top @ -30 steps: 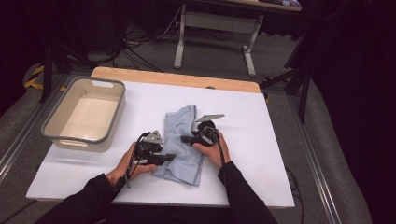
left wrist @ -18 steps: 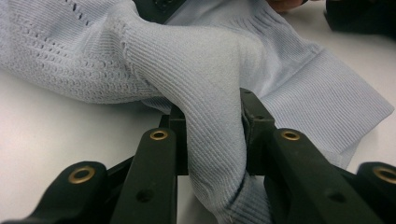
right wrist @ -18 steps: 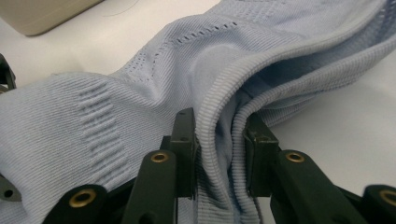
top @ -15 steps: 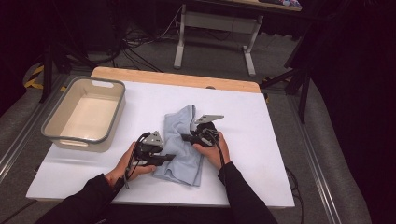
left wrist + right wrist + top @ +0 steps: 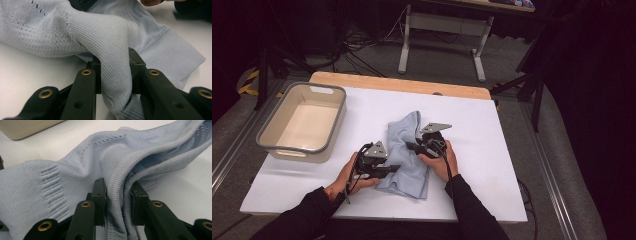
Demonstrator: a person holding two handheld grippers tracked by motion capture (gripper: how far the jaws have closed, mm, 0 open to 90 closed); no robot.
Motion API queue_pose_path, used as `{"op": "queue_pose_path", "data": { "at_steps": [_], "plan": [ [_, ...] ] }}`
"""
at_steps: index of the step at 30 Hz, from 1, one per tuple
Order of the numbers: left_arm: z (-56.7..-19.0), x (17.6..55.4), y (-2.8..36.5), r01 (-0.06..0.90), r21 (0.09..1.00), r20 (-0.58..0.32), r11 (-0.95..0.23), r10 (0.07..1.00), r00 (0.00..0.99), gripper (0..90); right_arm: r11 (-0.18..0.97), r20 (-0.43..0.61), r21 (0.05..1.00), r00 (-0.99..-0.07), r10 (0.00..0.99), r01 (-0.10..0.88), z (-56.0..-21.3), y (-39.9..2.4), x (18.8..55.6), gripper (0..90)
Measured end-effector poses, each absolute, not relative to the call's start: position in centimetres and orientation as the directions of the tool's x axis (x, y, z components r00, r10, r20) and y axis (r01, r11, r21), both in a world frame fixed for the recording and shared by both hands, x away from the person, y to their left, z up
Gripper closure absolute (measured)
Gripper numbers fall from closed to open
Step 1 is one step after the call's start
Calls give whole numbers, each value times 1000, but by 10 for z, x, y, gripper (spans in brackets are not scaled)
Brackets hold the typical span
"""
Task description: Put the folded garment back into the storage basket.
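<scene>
A light blue knit cloth (image 5: 408, 135) lies crumpled in the middle of the white table top (image 5: 492, 165). My left gripper (image 5: 394, 168) comes in at the cloth's lower left edge. In the left gripper view it (image 5: 113, 65) is shut on a bunched ridge of the cloth (image 5: 110, 37). My right gripper (image 5: 409, 146) points left into the cloth's right side. Its jaws have just been closing, and in the right gripper view it (image 5: 117, 192) pinches a ribbed hem fold of the cloth (image 5: 75, 170). A hand holds each gripper.
An empty beige bin with a grey rim (image 5: 302, 148) stands at the left of the table. A wooden strip (image 5: 402, 84) runs along the far edge. Bare white surface lies to the right of the cloth and in front of it.
The right hand has shifted slightly at the cloth's right side. The left hand and the cloth's outline look the same.
</scene>
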State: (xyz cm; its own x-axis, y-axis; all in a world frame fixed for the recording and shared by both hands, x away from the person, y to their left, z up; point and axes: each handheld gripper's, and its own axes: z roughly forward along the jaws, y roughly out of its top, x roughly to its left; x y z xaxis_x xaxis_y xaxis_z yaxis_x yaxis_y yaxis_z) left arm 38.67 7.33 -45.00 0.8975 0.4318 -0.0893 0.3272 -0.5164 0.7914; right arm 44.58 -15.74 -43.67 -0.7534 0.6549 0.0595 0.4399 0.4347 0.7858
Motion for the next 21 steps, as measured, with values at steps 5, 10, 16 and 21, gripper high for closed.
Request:
{"op": "queue_pose_path", "data": {
  "at_steps": [5, 10, 16, 21],
  "plan": [
    [-445, 384, 70, 306, 809, -70, -503, 433, 898, 743, 446, 4, 800, -747, 664, 401, -431, -154, 441, 712],
    [-443, 384, 71, 300, 816, -68, -495, 434, 899, 746, 460, -50, 810, -739, 672, 364, -426, -152, 437, 718],
    [-440, 384, 72, 291, 823, -60, -489, 433, 899, 748, 454, -69, 822, -731, 678, 344, -423, -151, 434, 722],
    [-436, 385, 74, 281, 833, -54, -477, 435, 899, 749, 452, -91, 832, -725, 683, 321, -418, -151, 432, 725]
  ]
}}
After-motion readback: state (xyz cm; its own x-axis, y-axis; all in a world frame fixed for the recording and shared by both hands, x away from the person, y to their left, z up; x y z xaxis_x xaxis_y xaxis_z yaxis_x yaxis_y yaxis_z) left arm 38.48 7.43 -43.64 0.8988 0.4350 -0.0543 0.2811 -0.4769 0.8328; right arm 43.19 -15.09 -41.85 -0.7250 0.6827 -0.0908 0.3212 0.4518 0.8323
